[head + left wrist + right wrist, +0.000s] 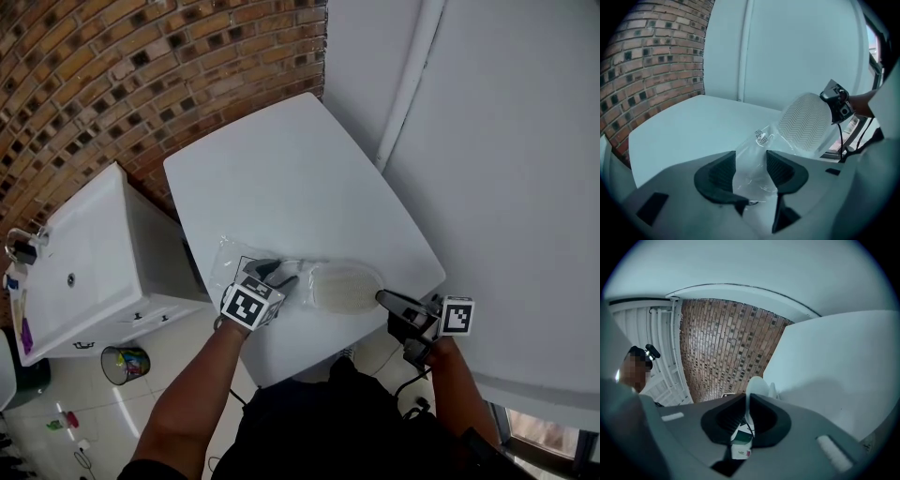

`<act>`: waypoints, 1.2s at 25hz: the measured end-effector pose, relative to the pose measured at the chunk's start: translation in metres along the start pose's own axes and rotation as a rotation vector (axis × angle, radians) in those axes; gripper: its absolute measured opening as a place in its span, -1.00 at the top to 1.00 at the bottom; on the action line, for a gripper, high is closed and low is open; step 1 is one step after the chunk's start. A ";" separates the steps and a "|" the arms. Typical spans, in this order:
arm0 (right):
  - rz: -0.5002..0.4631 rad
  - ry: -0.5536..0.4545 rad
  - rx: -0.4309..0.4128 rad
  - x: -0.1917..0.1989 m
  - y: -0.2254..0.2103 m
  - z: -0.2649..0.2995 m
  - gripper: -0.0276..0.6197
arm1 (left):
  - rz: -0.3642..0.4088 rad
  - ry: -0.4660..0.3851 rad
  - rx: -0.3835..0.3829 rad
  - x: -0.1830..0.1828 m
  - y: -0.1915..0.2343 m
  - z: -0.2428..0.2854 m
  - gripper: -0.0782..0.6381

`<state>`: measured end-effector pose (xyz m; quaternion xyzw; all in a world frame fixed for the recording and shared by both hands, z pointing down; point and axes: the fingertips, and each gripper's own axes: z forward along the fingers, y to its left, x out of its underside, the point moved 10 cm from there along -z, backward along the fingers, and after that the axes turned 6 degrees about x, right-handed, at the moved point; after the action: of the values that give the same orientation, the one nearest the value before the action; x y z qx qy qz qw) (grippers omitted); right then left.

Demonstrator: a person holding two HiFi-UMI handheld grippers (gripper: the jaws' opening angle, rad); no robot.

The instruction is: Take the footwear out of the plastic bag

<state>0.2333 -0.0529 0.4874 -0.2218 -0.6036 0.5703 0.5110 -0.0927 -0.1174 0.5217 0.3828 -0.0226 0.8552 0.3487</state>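
A clear plastic bag (232,258) lies crumpled on the white table (281,169), near its front edge. The left gripper (278,275) points down over the bag with its jaws spread wide. In the left gripper view a fold of the film stands between the pads, but they do not pinch it. Just right of the bag is the footwear (345,287), a flat white slipper with its ridged sole turned toward the left gripper. Whether its near end is still inside the bag's mouth I cannot tell. The right gripper (386,299) sits at the table's front right corner, its jaws nearly together and clamped on the slipper's thin far end. Beyond both grippers the table is bare as far as the white wall (506,187).
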 end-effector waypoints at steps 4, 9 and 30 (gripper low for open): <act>0.008 -0.010 0.013 0.001 -0.001 -0.001 0.83 | -0.036 0.026 0.034 0.006 0.000 0.008 0.37; 0.050 -0.069 -0.002 0.000 -0.005 -0.011 0.83 | -0.017 0.047 0.002 0.007 -0.003 0.013 0.59; 0.010 -0.242 -0.142 -0.038 0.045 -0.075 0.82 | -0.218 0.030 -0.203 -0.002 0.032 0.015 0.76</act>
<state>0.2983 -0.0392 0.4193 -0.1899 -0.6986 0.5513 0.4147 -0.1019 -0.1473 0.5388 0.3329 -0.0620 0.8113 0.4765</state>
